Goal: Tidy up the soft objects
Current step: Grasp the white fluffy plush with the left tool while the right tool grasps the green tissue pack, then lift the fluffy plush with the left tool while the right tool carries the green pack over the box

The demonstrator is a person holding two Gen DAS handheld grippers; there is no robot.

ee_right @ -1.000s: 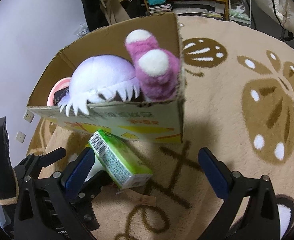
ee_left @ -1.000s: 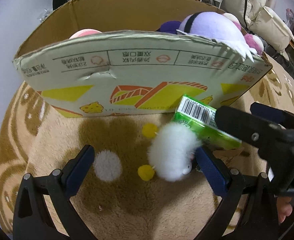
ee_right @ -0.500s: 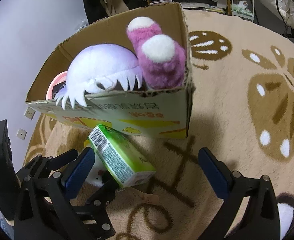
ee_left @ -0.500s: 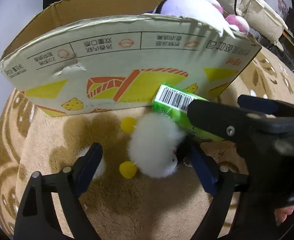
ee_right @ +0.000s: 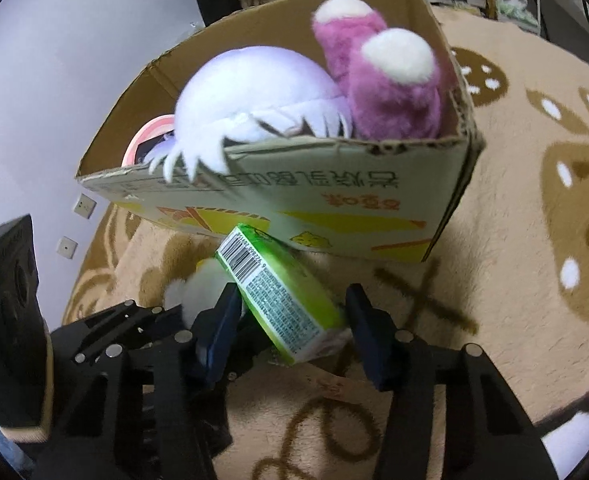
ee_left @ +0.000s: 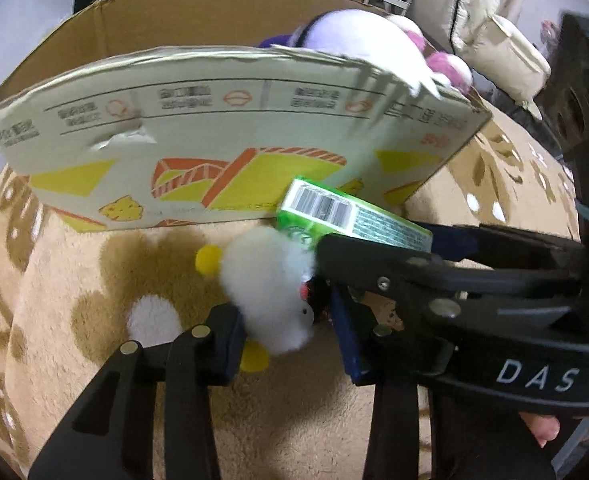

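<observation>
A white fluffy plush toy (ee_left: 266, 280) with yellow feet lies on the rug before the cardboard box (ee_left: 214, 120). My left gripper (ee_left: 280, 310) is closing and its pads press on the toy from both sides. A green tissue pack (ee_right: 278, 296) leans over the toy, one end against the box (ee_right: 334, 204). My right gripper (ee_right: 292, 298) is also closing, and its blue pads touch the pack's two sides. In the left wrist view the right gripper's black fingers (ee_left: 374, 276) cross just right of the toy. A lilac plush (ee_right: 254, 88) and a pink plush (ee_right: 390, 92) fill the box.
Everything rests on a beige rug (ee_right: 534, 128) with brown flower patterns. A pink round item (ee_right: 146, 140) sits deep in the box's left end. Shelves and padded cushions (ee_left: 502, 52) stand behind. A person's fingertip (ee_left: 542, 428) shows under the right gripper's handle.
Both grippers' jaws have drawn together, the left onto the white plush toy and the right onto the green pack. Both cameras tipped slightly, and the box looms a little larger.
</observation>
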